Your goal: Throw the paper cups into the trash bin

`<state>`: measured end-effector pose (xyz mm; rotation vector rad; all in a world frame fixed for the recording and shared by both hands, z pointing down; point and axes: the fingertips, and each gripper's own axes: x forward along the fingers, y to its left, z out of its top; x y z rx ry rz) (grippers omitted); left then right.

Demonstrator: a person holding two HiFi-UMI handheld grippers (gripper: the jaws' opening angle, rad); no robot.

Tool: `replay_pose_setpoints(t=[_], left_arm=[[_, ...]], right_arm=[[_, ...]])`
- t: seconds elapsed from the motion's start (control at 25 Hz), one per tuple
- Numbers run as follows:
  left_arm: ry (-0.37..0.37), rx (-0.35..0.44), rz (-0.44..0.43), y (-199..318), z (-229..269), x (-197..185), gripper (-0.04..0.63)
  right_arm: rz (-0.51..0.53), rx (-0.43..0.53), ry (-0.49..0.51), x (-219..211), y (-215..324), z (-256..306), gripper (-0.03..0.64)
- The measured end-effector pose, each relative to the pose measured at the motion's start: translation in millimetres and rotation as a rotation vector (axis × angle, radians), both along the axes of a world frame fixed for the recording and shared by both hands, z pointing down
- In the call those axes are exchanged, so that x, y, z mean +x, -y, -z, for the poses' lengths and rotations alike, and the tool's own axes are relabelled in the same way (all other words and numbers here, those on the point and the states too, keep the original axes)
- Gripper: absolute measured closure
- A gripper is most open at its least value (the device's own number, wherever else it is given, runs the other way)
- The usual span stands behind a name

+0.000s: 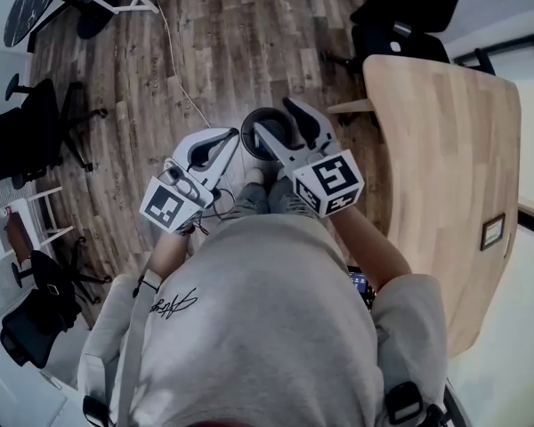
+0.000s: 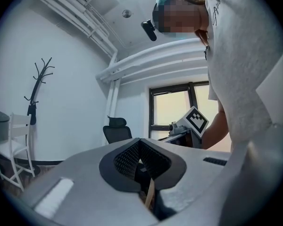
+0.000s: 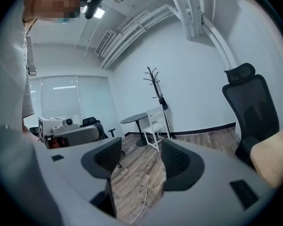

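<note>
Two grippers are held close together in front of the person's torso, at the centre of the head view. Both tips reach over the trash bin, which makes sense as a drop position above its mouth.

The left gripper has its jaws closed. In the left gripper view the ribbed pads meet with nothing pinched between them, only a thin tan sliver low in the gap that is too small to identify.

The right gripper has its jaws apart. In the right gripper view only wood floor and a pale cable show between the pads, so it is empty.

No paper cups are visible in any view. The bin is a dark round tub on the floor just ahead of the person's feet, and its inside is too dark and too covered by the grippers to tell whether cups lie in it. The light wood table at the right of the head view has nothing cup-like on it, apart from a small dark square near its right edge.

Judgement: with both grippers empty over the bin, this looks like the moment after a release, or the end of the task. The pictures cannot confirm either.
</note>
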<state>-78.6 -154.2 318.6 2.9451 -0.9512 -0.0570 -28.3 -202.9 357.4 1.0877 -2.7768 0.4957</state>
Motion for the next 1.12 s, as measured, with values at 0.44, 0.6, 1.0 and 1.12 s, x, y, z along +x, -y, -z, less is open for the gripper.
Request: replay_pose_setpoints(t=[0.44, 0.6, 1.0, 1.12], left_arm=[[0.013, 0.072, -0.019, 3.1, 27.8, -0.8, 0.592], [0.004, 0.112, -0.02, 5.1, 40.8, 1.3, 0.592], [0.033, 0.081, -0.001, 5.7, 38.3, 6.8, 0.592], [0.033, 0.086, -0.001, 5.0, 39.5, 6.9, 0.592]], right_arm=[[0.044, 0.095, 0.036, -2.7, -2.5, 40.4, 0.358], [0.037, 0.129, 0.045, -1.0, -4.1, 52.0, 0.431], [0.049, 0.137, 0.064, 1.7, -8.1, 55.4, 0.52], [0.052, 0.123, 0.09, -0.1, -8.2, 56.9, 0.567]])
